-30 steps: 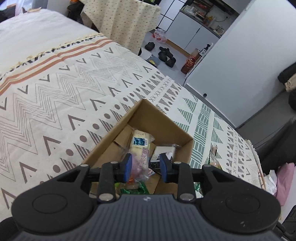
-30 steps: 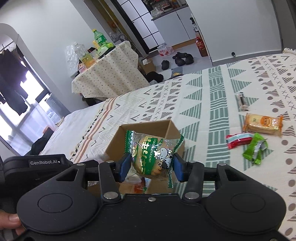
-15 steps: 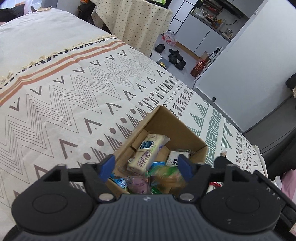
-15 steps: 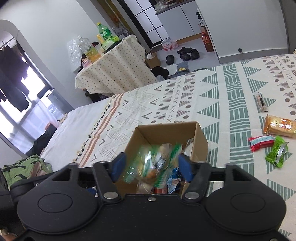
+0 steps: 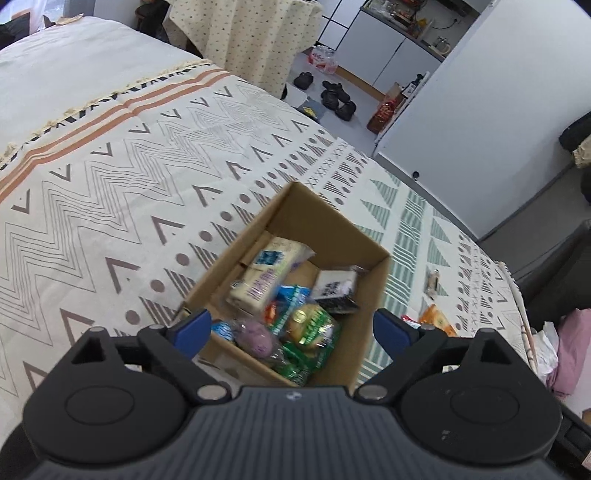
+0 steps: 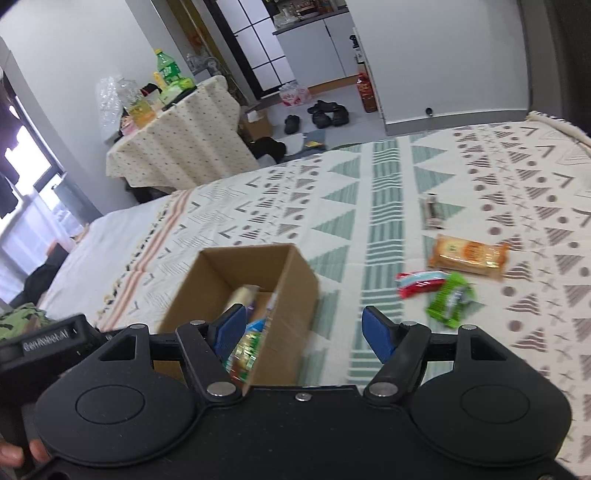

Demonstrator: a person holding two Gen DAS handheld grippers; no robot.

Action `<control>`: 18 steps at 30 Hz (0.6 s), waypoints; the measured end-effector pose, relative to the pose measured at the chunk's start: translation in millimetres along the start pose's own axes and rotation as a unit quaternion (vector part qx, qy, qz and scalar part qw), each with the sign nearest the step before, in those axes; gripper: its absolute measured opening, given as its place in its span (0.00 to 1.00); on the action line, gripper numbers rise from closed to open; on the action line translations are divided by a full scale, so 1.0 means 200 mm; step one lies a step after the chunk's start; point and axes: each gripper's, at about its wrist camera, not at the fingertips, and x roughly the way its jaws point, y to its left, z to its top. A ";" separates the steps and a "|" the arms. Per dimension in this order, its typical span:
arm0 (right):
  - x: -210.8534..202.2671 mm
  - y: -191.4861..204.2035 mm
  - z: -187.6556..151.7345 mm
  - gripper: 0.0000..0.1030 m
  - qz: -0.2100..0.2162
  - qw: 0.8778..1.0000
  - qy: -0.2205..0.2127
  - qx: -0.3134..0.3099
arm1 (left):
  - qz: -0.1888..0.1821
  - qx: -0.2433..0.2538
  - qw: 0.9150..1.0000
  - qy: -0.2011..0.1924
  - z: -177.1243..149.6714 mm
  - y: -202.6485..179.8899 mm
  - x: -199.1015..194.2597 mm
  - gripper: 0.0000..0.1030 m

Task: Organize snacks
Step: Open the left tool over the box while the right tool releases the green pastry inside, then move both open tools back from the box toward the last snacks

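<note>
- Left wrist view: a bed covered by a cream patterned blanket (image 5: 147, 177) with zigzags, dots and green triangles fills the scene; beyond it stand a draped table (image 5: 251, 33), shoes (image 5: 334, 99) on a grey floor, and white cabinets.
- An open cardboard box (image 5: 317, 225) stands on the blanket, just ahead of the gripper, holding the snacks: a pale wrapped bar (image 5: 267, 271) toward the far left, a black-and-white pack (image 5: 334, 290) on the right, a green-wrapped bun (image 5: 310, 326) and a purple-tinted pack (image 5: 256, 336) at the near side.
- The left gripper (image 5: 291, 328) hangs above the box's near edge; its blue fingertips (image 5: 192, 328) have just been opening and stand wide apart, with nothing pressed between them.
- To the right of the box, an orange pack (image 5: 436, 319) lies on the blanket.
- Right wrist view: the same bed, with the draped table (image 6: 177, 144) and bottles on it at far left and a bright window at the left edge.
- The cardboard box (image 6: 291, 291) sits at near left, partly behind the left blue finger.
- The right gripper (image 6: 303, 332) has just been opening; its fingers are apart and empty, over the box's right wall and the blanket.
- Loose snacks lie well to the right: an orange biscuit pack (image 6: 467, 254), a red pack (image 6: 419, 282), a green pack (image 6: 450, 299) touching it, and a small bar (image 6: 432, 212) farther off.
- A hand (image 6: 22, 452) grips the handle at lower left.
</note>
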 end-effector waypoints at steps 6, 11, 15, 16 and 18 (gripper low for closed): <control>-0.13 -0.08 -0.02 0.75 -0.009 1.000 -0.008 -0.014 | -0.013 0.015 1.000 -0.014 -0.05 -0.11 -0.05 1.00; -0.19 -0.18 -0.03 0.78 -0.017 1.000 -0.013 -0.013 | -0.020 0.037 0.999 -0.031 -0.10 -0.21 -0.08 1.00; -0.23 -0.26 -0.02 0.79 -0.019 1.000 -0.019 -0.005 | -0.025 0.053 0.998 -0.038 -0.13 -0.30 -0.09 1.00; -0.24 -0.29 -0.02 0.79 -0.014 1.000 -0.019 0.003 | -0.026 0.055 0.997 -0.039 -0.14 -0.32 -0.09 1.00; -0.26 -0.33 -0.01 0.79 -0.002 1.000 -0.018 0.017 | -0.035 0.061 0.997 -0.037 -0.15 -0.36 -0.08 1.00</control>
